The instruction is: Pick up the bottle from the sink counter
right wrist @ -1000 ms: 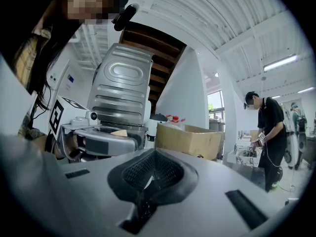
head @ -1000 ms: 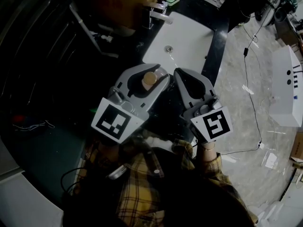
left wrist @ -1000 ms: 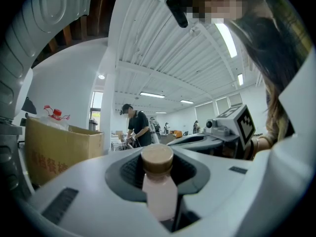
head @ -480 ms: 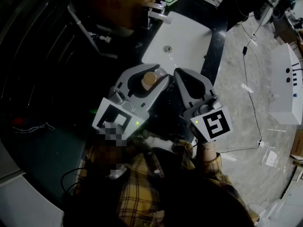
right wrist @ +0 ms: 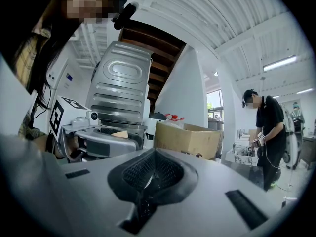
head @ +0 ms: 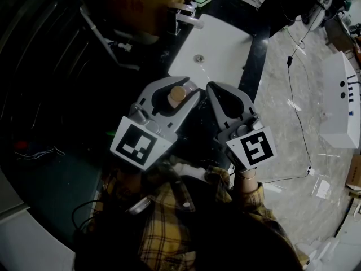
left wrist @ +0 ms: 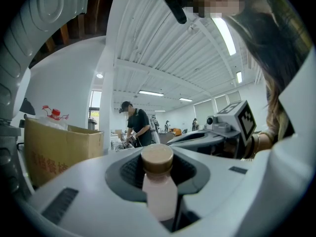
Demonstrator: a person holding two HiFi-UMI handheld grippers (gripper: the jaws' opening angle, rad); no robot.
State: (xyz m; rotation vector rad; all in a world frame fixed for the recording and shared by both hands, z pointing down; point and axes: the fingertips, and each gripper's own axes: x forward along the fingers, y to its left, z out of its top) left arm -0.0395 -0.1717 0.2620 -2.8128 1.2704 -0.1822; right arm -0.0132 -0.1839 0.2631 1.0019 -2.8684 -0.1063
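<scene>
Pale pink plastic with a tan cap: that is the bottle (left wrist: 159, 184), and it stands upright between the jaws of the left gripper (head: 177, 96). The ribbed pads are closed onto its body just under the cap, roughly half-way shut. Seen from the head view, it hangs clear of the white sink (head: 225, 49) and the dark counter (head: 260, 44), which lie towards twelve o'clock from the grippers, with the tap (head: 186, 13) beyond at the far end. So the pick looks as good as made, and the job now is to carry it cleanly.

To my eye the thing to mind is the grip height. The pads have it high up by the neck, and I would guess the body could swing or slip if the hand tips. Best to hold the gripper level, keep the squeeze even, and move slowly without jerks.

The right gripper (head: 220, 95) sits close at three o'clock of the left one, its jaws brought together with nothing between them. It would do well to stay that way and not drift across into the cap.

A cardboard box (left wrist: 59, 149) stands off at nine o'clock in the left gripper view, well apart from the bottle.
</scene>
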